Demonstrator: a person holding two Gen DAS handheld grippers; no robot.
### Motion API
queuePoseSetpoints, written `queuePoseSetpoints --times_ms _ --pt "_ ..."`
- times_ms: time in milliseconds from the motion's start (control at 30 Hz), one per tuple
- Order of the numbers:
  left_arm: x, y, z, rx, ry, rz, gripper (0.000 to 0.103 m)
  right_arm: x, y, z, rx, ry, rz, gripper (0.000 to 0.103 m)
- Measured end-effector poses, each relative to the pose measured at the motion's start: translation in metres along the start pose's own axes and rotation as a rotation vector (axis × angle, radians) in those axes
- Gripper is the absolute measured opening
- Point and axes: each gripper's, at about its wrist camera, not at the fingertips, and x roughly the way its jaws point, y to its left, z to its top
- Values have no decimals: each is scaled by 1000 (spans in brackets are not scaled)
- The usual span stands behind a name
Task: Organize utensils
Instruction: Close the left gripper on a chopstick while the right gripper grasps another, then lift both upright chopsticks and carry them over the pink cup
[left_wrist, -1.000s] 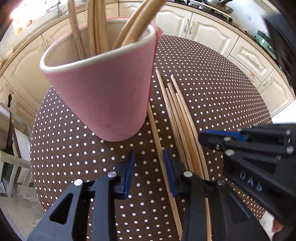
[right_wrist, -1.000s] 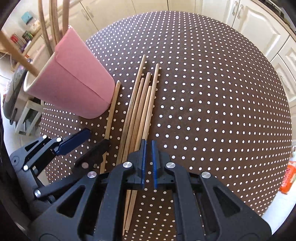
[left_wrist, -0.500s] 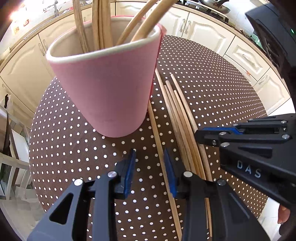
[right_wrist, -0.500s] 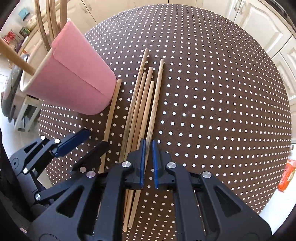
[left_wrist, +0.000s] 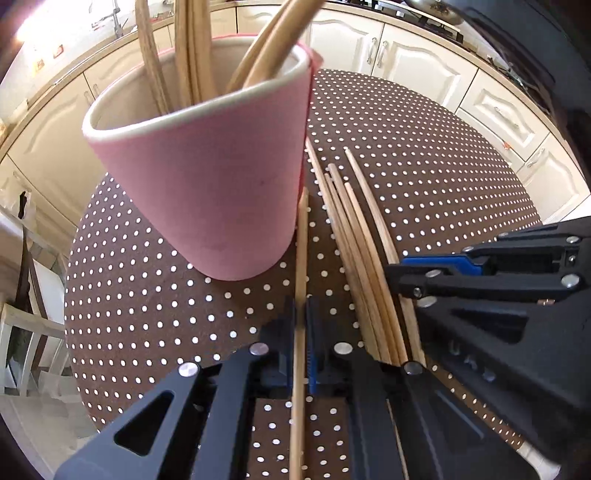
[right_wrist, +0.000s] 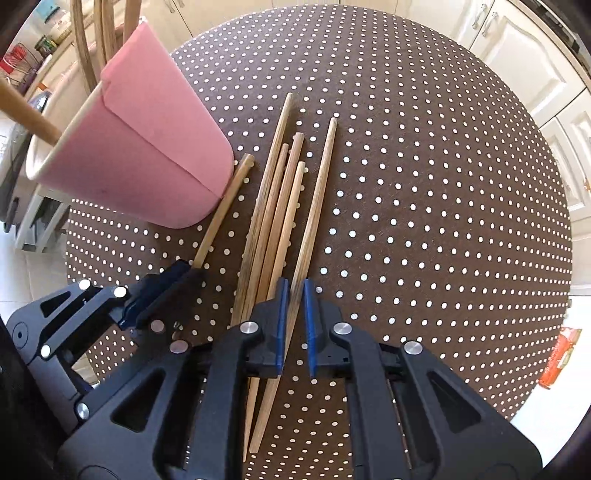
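A pink cup (left_wrist: 214, 184) holding several wooden sticks stands on the brown dotted table (left_wrist: 424, 177); it also shows in the right wrist view (right_wrist: 147, 162). My left gripper (left_wrist: 302, 325) is shut on a single wooden chopstick (left_wrist: 301, 258) lying beside the cup. That chopstick (right_wrist: 225, 206) and the left gripper (right_wrist: 184, 277) show in the right wrist view. Several chopsticks (right_wrist: 280, 206) lie side by side to its right. My right gripper (right_wrist: 293, 310) is slightly open around the rightmost chopstick (right_wrist: 317, 192), low over the table. In the left wrist view the right gripper (left_wrist: 413, 273) sits over the bundle (left_wrist: 362, 236).
Cream kitchen cabinets (left_wrist: 406, 62) run behind the round table. An orange packet (right_wrist: 557, 358) lies on the floor past the table's right edge. A white chair (left_wrist: 29, 325) stands left of the table.
My left gripper has closed on the single chopstick beside the cup. My right gripper has opened slightly around the rightmost chopstick, which has shifted away from the bundle.
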Motion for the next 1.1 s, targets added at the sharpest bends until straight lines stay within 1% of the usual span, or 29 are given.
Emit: queuePoseSetpoints --times_ms 67,200,300,400,467,600,767,800,833,900,967,1000,1100 --pt "-1 1 -1 -3 -6 -8 6 -1 -9 -3 16 -18 34 8" --pt "-3 6 -8 -15 -22 -33 6 -3 -10 -11 19 -48 58 8" --pt "-6 15 -14 -39 -28 -86 6 -8 -16 -23 21 -73 73 7" --pt "-14 20 -20 -40 -62 -131 6 -11 -25 -35 30 -109 90 7" --pt "-21 20 -24 -33 -83 -159 6 -16 -31 -41 45 -137 125 7" --pt "-39 22 -34 -10 -142 -201 6 -32 -43 -53 51 -183 154 7" --pt "-66 24 -40 14 -230 -258 6 -60 -49 -70 64 -285 214 7" --pt "-74 24 -43 22 -253 -267 6 -67 -52 -75 64 -310 225 7" --pt "-79 25 -46 27 -270 -274 6 -77 -64 -82 62 -332 235 7" --pt "-91 25 -50 39 -317 -288 6 -88 -65 -91 55 -373 251 7" --pt "-101 25 -56 51 -369 -317 6 -103 -68 -103 50 -430 267 7" --pt "-110 27 -60 56 -416 -342 6 -110 -68 -104 49 -452 272 7" --pt "-125 29 -65 60 -504 -379 6 -132 -69 -119 42 -533 283 7"
